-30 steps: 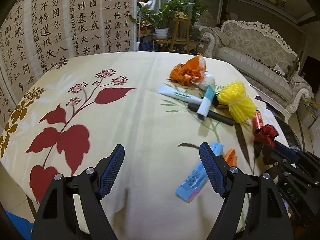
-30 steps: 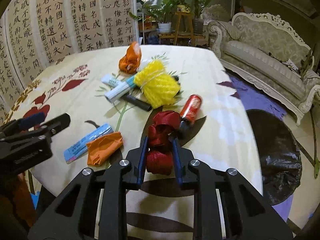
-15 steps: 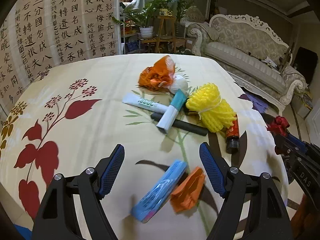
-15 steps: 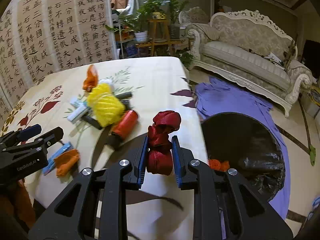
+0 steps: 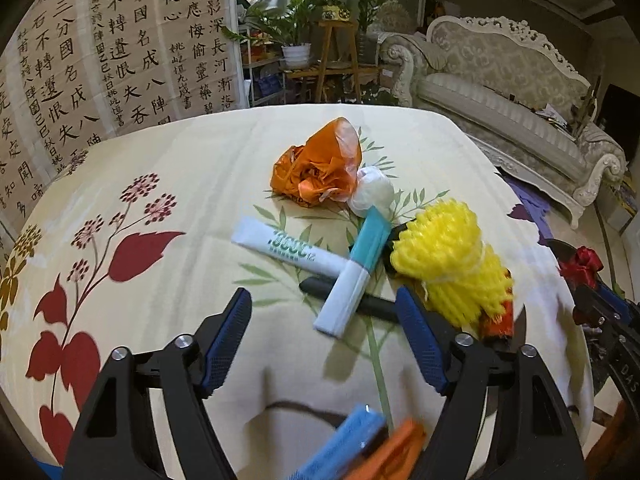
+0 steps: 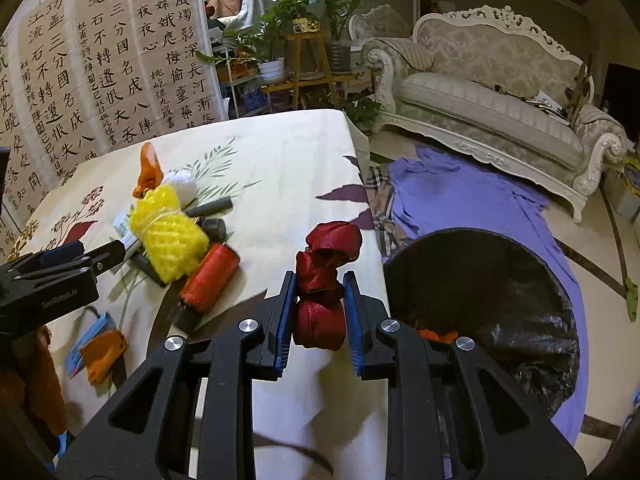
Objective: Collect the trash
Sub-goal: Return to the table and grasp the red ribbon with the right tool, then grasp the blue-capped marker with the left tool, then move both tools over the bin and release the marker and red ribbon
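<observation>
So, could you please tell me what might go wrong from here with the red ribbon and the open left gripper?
The right gripper pinches the crumpled red ribbon bundle near its bottom, over the table edge, short of the black-lined bin; released now, it may miss. The open left gripper, whose jaws have just been closing, could nudge the black pen or yellow foam net.

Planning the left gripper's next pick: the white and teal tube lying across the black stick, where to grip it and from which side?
Grip the white and teal tube at mid-length, near the colour change, jaws across its narrow width. Come from above on the near side, where the left gripper stands open. It lies flat but propped on the black stick, so its middle probably sits a little off the tablecloth. Avoid the yellow foam net beside it.
</observation>
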